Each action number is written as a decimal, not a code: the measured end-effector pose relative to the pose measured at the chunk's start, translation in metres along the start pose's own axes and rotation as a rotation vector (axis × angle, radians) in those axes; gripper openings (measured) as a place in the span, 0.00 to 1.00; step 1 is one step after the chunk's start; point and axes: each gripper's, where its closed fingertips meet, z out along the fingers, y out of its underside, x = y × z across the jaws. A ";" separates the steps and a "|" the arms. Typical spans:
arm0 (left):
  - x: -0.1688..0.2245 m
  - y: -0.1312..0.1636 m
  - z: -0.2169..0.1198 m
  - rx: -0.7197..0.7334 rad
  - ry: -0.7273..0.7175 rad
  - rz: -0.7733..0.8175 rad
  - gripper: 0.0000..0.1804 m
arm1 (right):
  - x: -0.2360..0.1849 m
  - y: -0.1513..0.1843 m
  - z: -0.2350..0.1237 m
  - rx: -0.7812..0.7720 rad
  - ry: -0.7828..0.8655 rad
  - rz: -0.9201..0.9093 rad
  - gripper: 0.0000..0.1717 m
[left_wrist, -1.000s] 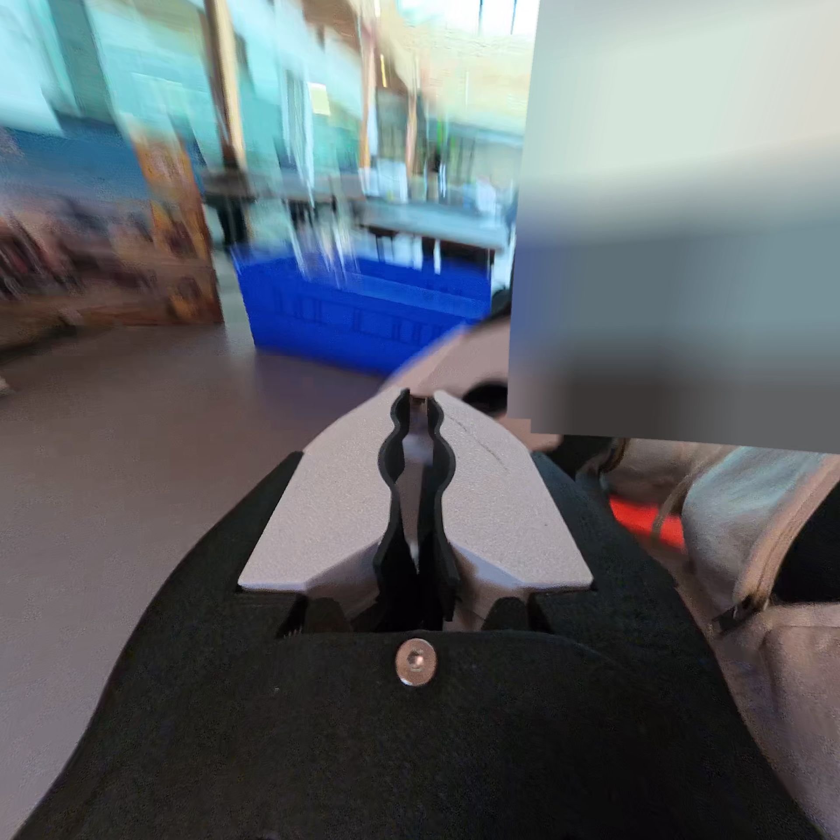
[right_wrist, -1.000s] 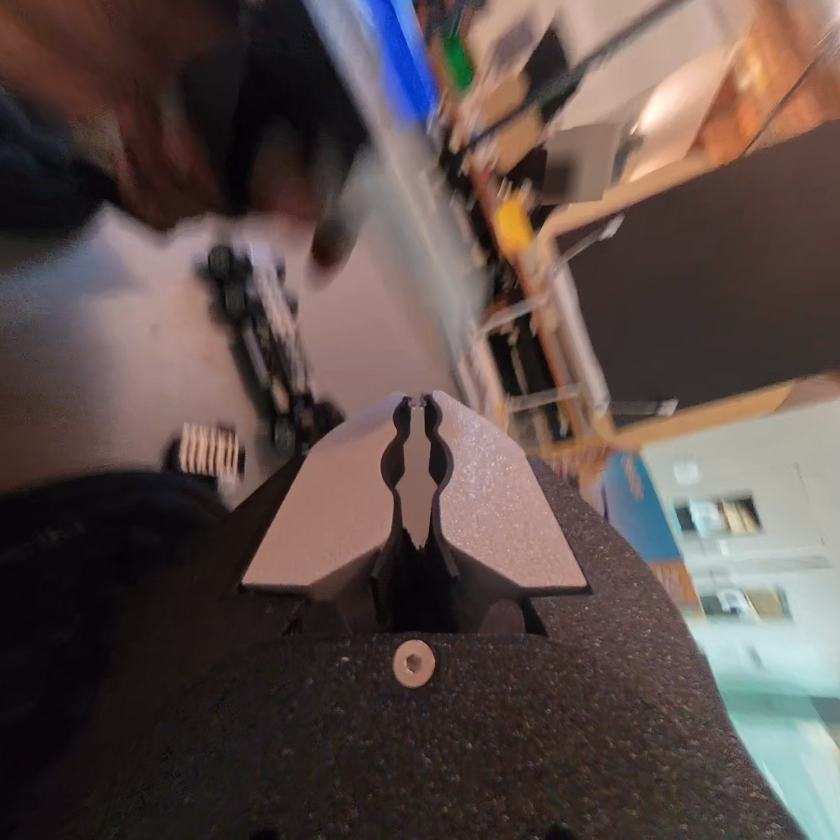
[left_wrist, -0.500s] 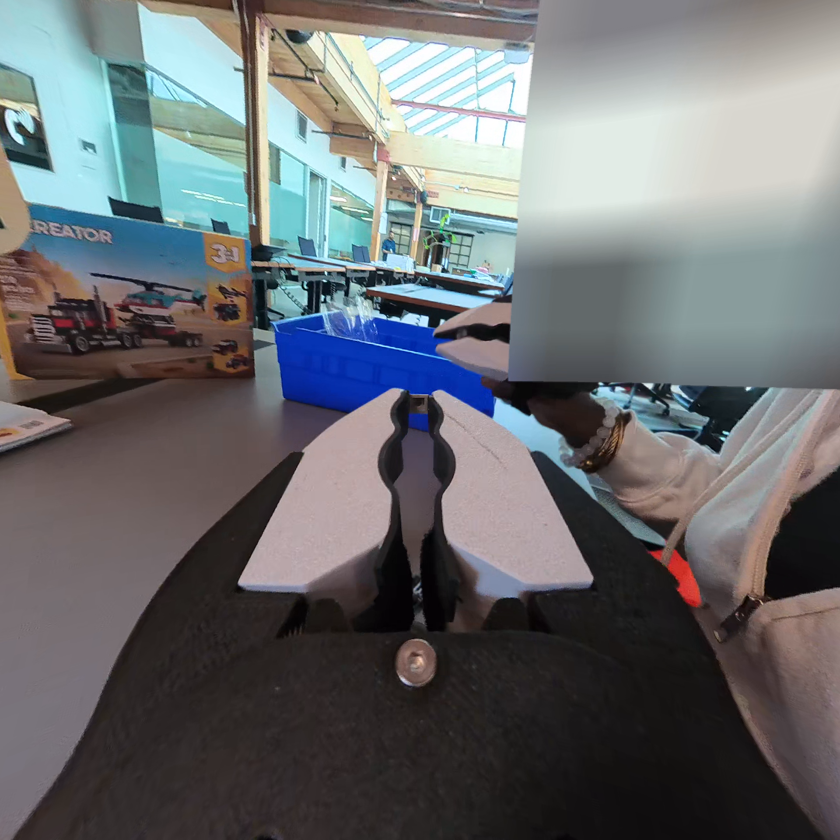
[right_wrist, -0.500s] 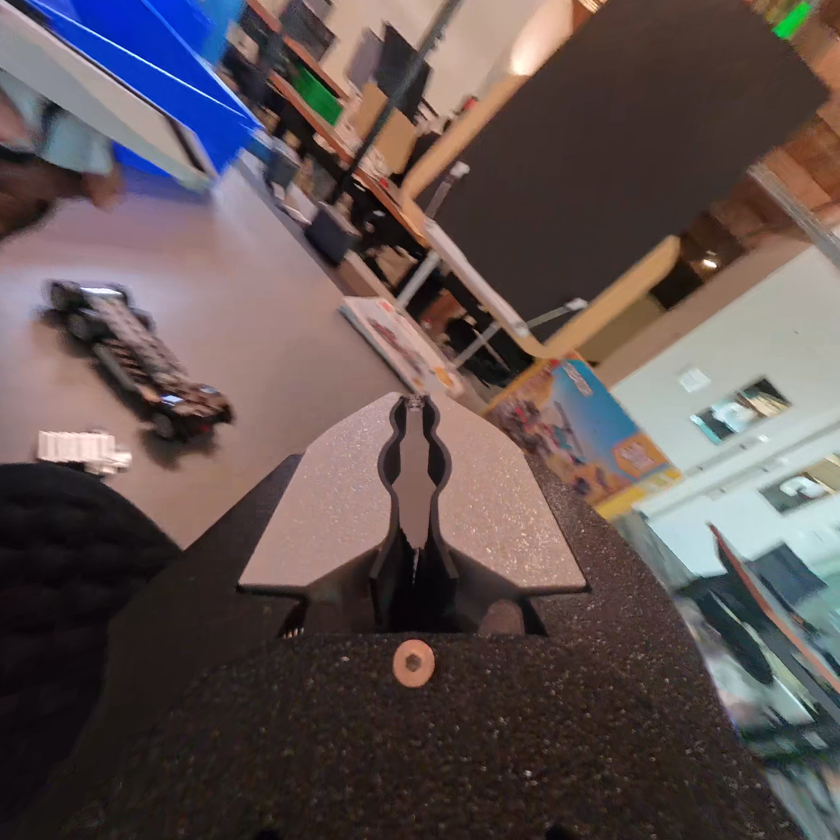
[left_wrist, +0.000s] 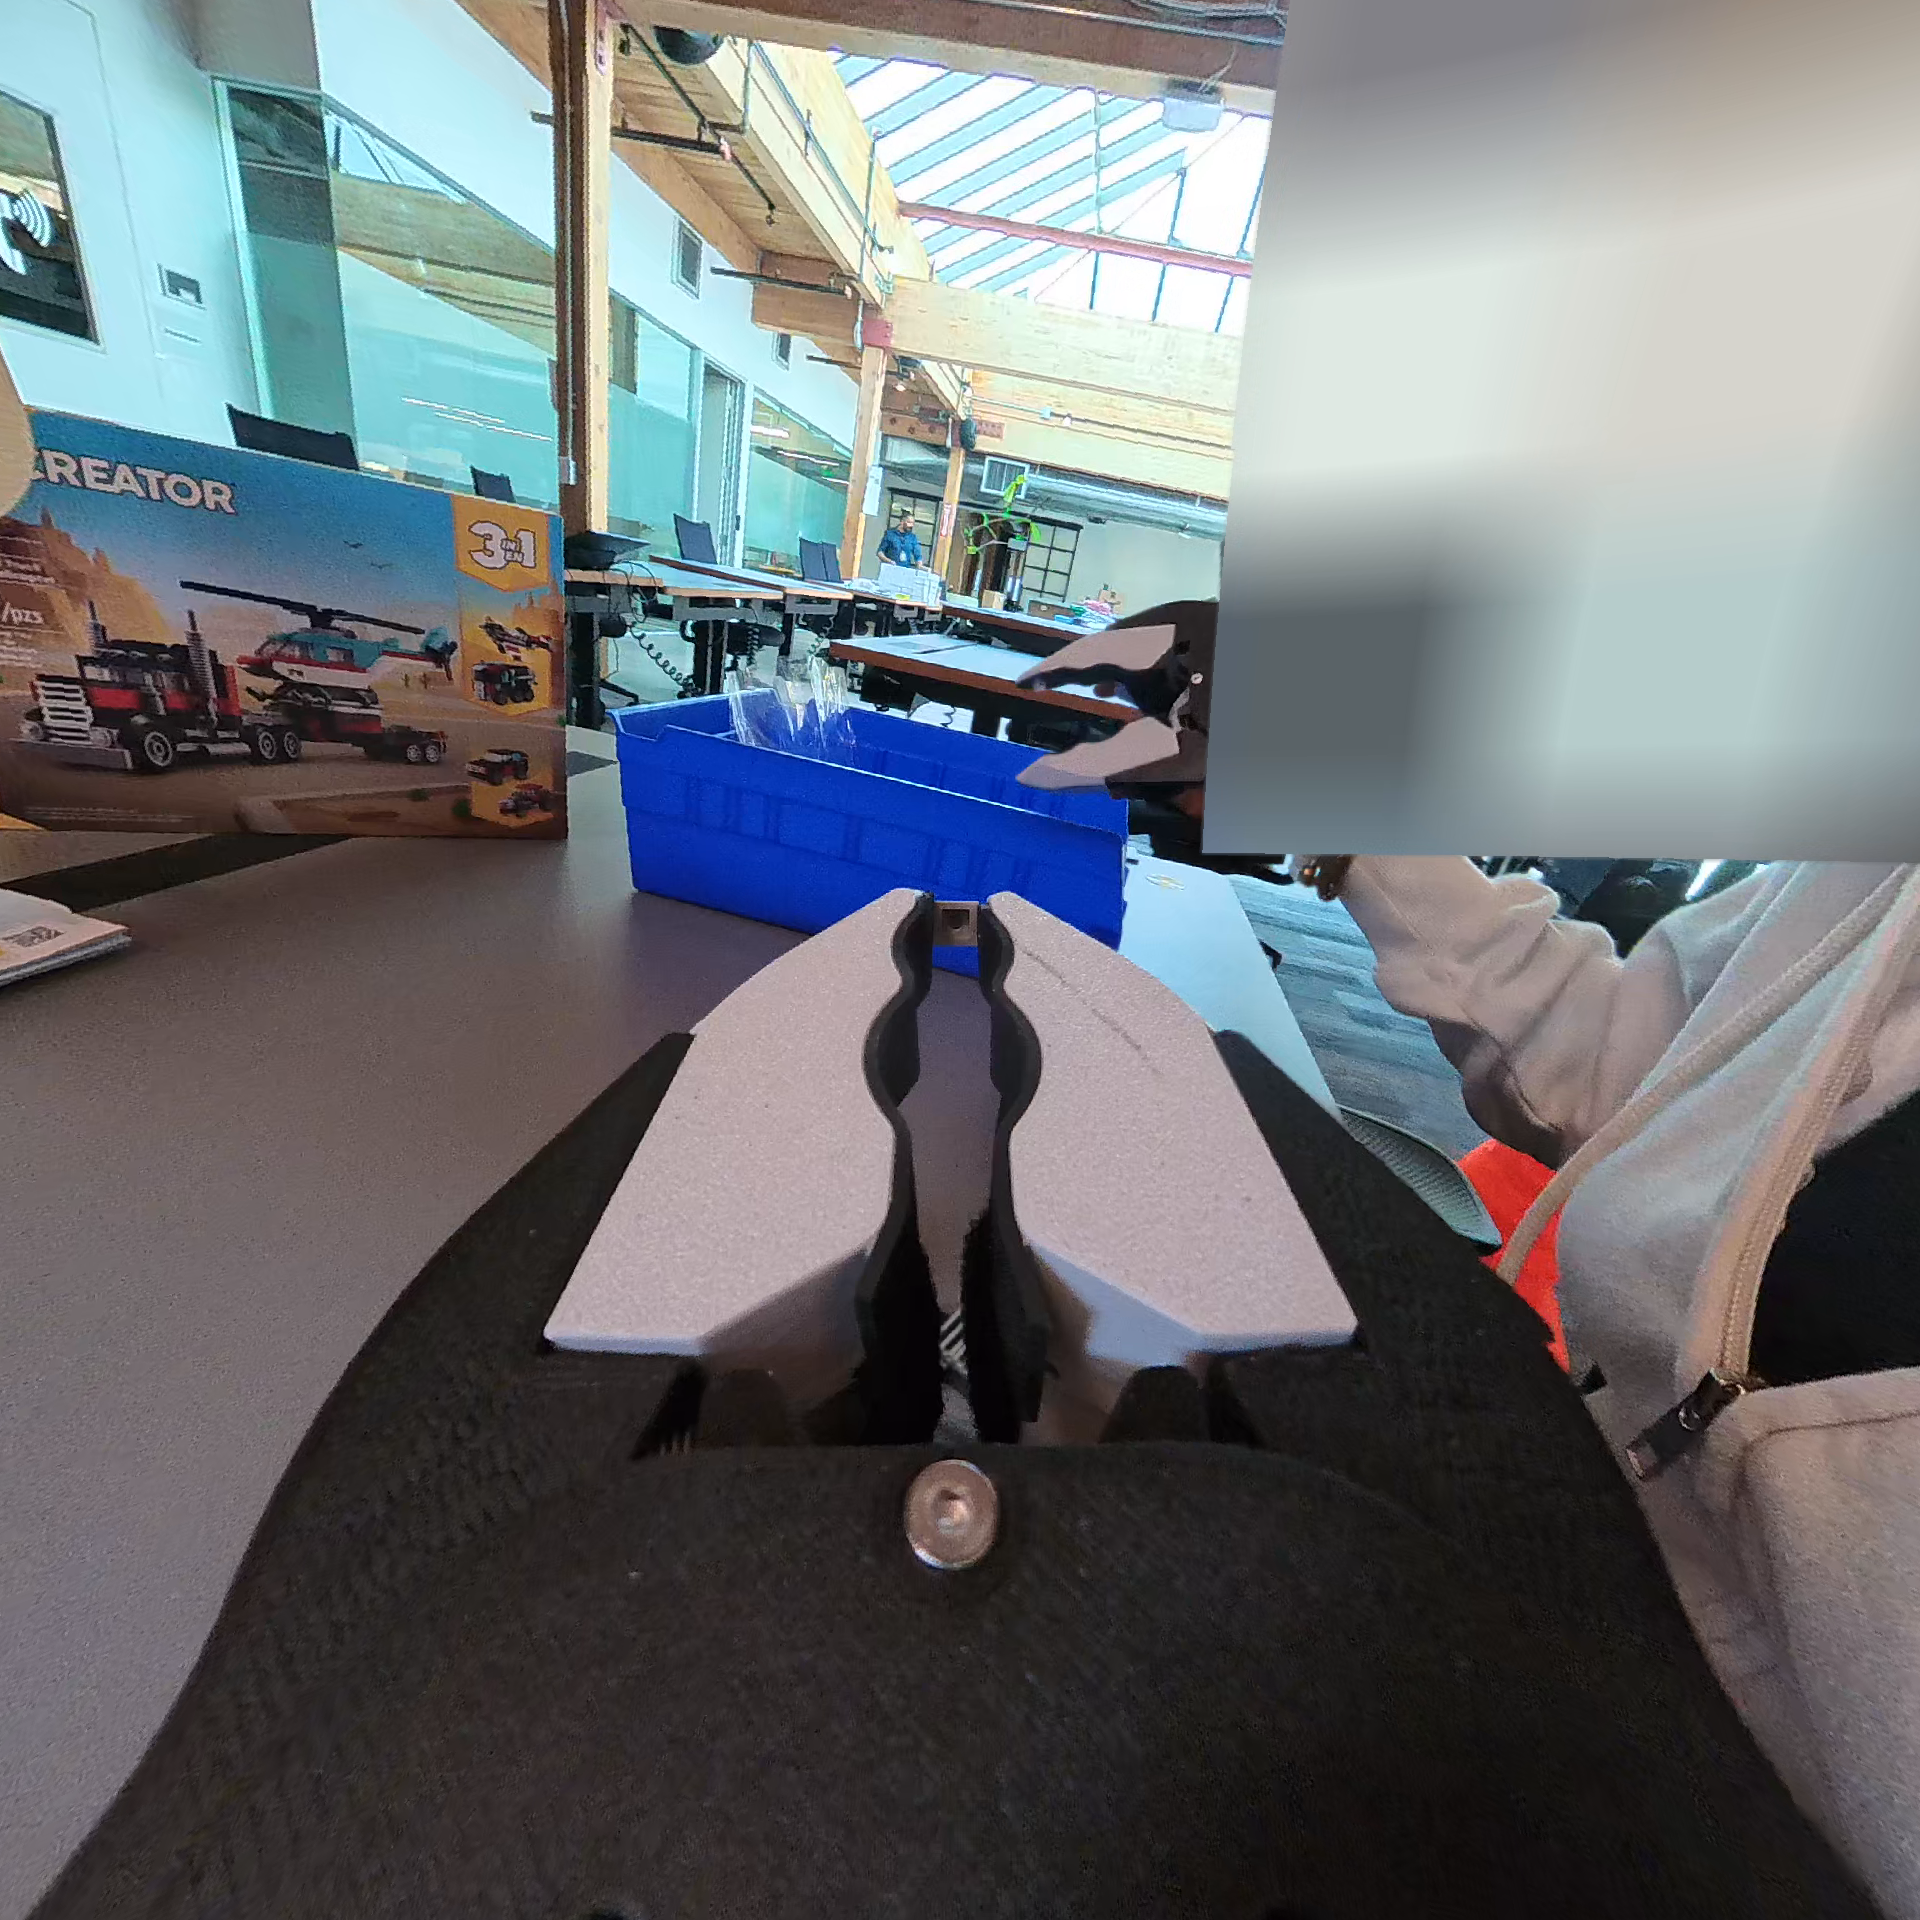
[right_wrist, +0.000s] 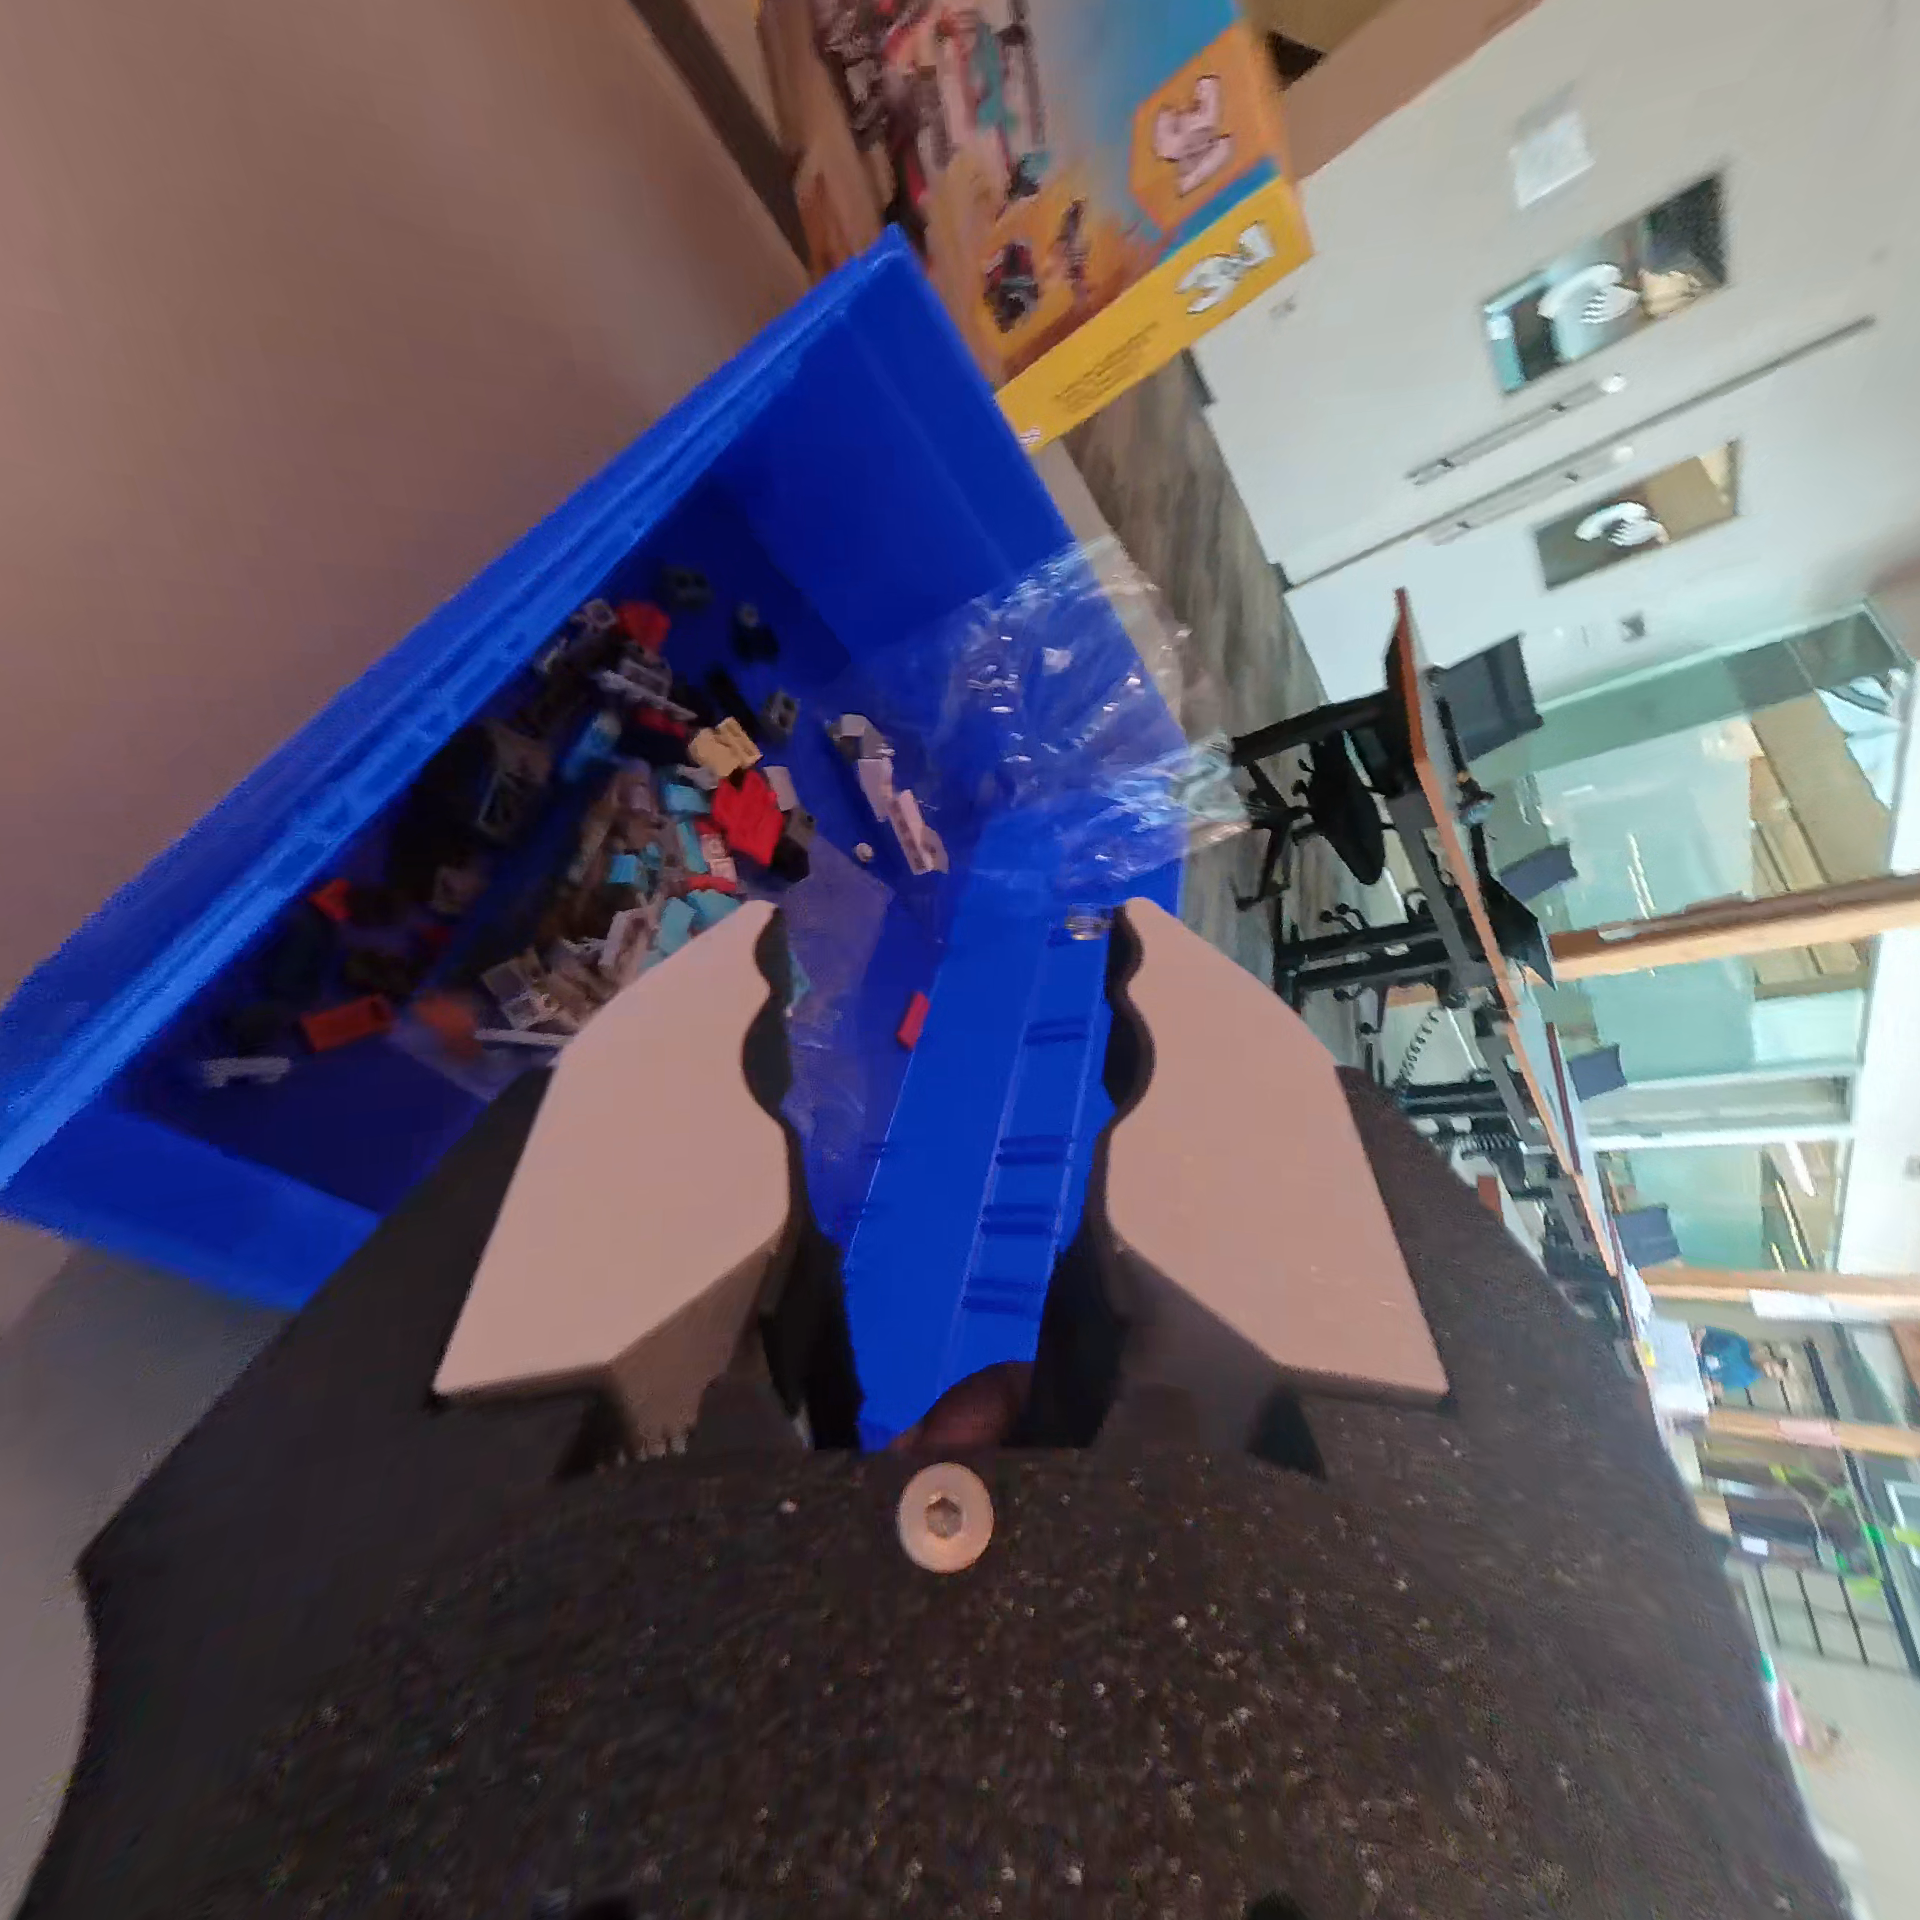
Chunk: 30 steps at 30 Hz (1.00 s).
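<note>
2 grippers: my left gripper (left_wrist: 953, 923) pinches a small grey brick (left_wrist: 954, 925) at its tips, my right gripper (right_wrist: 948, 920) gapes wide, blue bin (right_wrist: 644, 499) just ahead, its long wall between the fingers.

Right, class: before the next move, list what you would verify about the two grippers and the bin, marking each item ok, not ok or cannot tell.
1. Left gripper pinches the small grey piece at its tips: ok.
2. Right gripper has its jaws wide open: ok.
3. Right gripper is clear of the blue bin rim: cannot tell.
4. Loose bricks lie inside the bin: ok.
5. Bricks are unobstructed: not ok, the clear plastic bag lies in the bin beside them.
</note>
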 end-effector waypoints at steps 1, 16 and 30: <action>-0.001 0.000 0.000 -0.002 -0.005 0.004 0.04 | -0.005 0.000 0.002 -0.003 -0.042 -0.028 0.39; -0.005 0.000 -0.001 0.000 -0.013 -0.041 0.04 | -0.095 0.023 -0.031 -0.061 -0.993 0.059 0.86; -0.004 0.003 0.000 -0.011 -0.004 -0.054 0.04 | -0.141 0.080 -0.059 -0.423 -1.086 -0.046 0.86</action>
